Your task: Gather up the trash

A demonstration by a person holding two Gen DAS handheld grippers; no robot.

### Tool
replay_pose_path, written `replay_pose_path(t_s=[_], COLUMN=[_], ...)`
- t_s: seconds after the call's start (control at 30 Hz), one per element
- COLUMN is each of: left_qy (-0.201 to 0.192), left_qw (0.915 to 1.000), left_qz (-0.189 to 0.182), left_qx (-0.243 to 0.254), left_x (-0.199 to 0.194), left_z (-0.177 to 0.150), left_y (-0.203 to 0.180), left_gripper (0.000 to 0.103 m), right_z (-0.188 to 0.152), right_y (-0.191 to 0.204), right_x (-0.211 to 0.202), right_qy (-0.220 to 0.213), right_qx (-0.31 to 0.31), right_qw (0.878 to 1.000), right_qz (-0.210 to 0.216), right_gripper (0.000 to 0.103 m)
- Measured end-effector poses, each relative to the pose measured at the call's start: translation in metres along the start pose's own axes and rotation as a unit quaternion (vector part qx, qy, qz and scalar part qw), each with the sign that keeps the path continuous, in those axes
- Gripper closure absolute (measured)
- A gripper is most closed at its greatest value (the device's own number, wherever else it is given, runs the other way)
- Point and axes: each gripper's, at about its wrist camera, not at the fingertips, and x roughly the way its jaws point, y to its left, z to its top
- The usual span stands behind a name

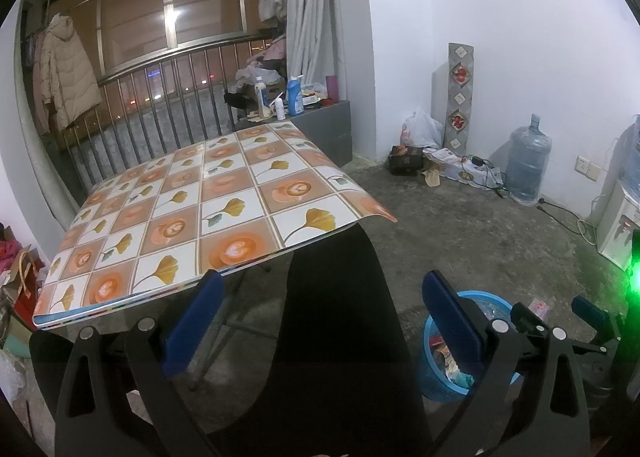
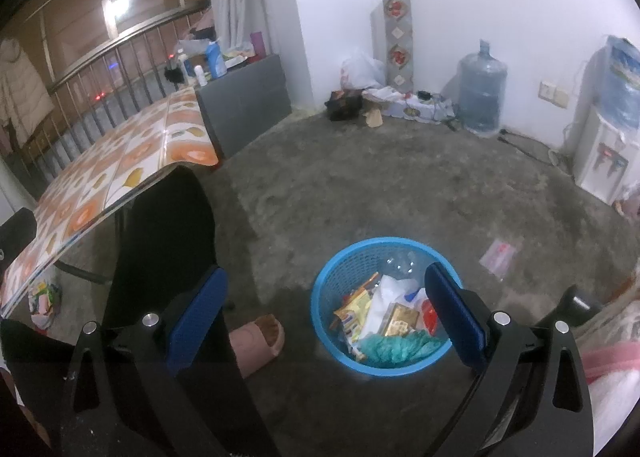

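Observation:
A blue plastic basket (image 2: 325,289) stands on the concrete floor, holding wrappers, white paper and a teal cloth (image 2: 396,349). My right gripper (image 2: 326,321) is open and empty, hovering above and just in front of the basket. My left gripper (image 1: 324,321) is open and empty, held near the front edge of the patterned table (image 1: 192,209). The basket also shows at the lower right of the left wrist view (image 1: 430,357), with the right gripper (image 1: 560,321) beside it. A pink wrapper (image 2: 500,255) lies on the floor right of the basket.
A black chair back (image 1: 332,317) stands between my left fingers, against the table. A slipper (image 2: 260,341) lies left of the basket. A water jug (image 2: 482,89), a dispenser (image 2: 604,161), boxes and bags line the far wall. A grey cabinet (image 2: 244,97) with bottles stands behind the table.

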Motion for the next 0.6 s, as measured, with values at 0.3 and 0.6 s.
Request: replay_pose_path(t_s=[0.3, 0.6], left_qy=[0.000, 0.000], left_qw=[1.0000, 1.0000], left_qz=[-0.004, -0.004], left_qx=[0.002, 0.002], left_x=[0.0018, 0.0017], left_z=[0.0001, -0.0002], left_y=[-0.0011, -0.0016], left_gripper=[0.005, 0.005], right_z=[0.0000, -0.0027], right_y=[0.0012, 0.0032], right_x=[-0.0043, -0.0011], right_qy=[-0.014, -0.009], right_qx=[-0.007, -0.009], right_qw=[1.000, 1.000], right_qz=[-0.013, -0.011], right_gripper=[0.008, 0.008])
